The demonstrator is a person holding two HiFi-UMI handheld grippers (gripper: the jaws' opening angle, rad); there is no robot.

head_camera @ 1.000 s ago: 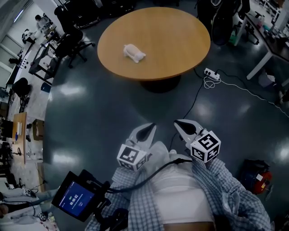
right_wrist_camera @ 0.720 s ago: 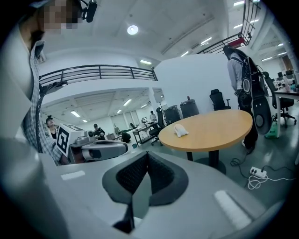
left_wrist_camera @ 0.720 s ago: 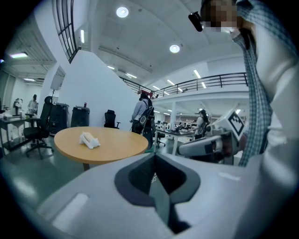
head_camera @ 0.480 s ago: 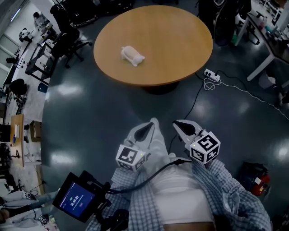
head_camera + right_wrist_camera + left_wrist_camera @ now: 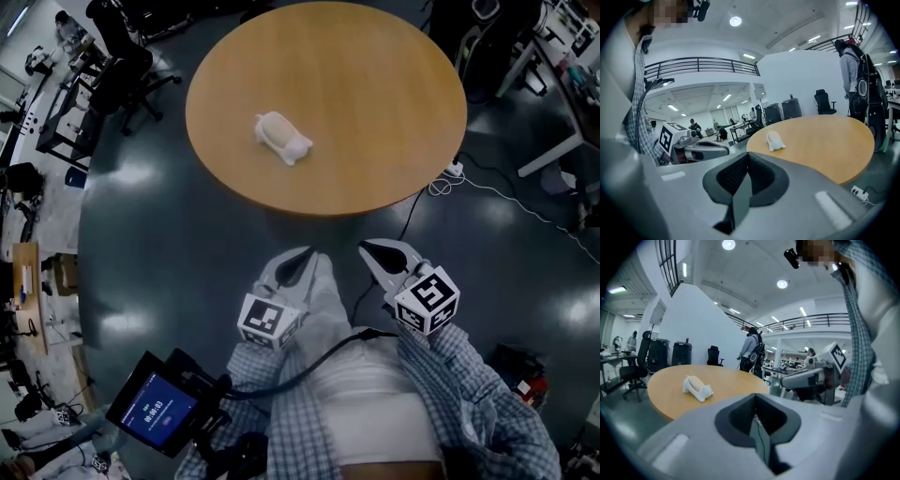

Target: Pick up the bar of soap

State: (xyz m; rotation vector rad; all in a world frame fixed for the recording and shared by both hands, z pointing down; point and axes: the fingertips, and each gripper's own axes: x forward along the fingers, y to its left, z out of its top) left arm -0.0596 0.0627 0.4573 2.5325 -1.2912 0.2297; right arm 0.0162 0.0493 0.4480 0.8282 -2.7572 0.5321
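A pale, lumpy bar of soap (image 5: 281, 137) lies on the round wooden table (image 5: 375, 103), left of its middle. It also shows in the left gripper view as the soap (image 5: 697, 387) and in the right gripper view as the soap (image 5: 775, 140). Both grippers are held close to the person's body, well short of the table. My left gripper (image 5: 298, 259) is shut with nothing in it. My right gripper (image 5: 372, 250) is shut and empty too. Each gripper sees the other beside it.
Office chairs (image 5: 122, 66) and desks stand to the left of the table. A power strip with cables (image 5: 450, 173) lies on the dark floor at the table's right. A person with a backpack (image 5: 858, 79) stands past the table. A tablet (image 5: 155, 412) hangs at the lower left.
The table and soap have come nearer and lower in the head view as the person stepped toward them. Both grippers stayed shut and close to the body.
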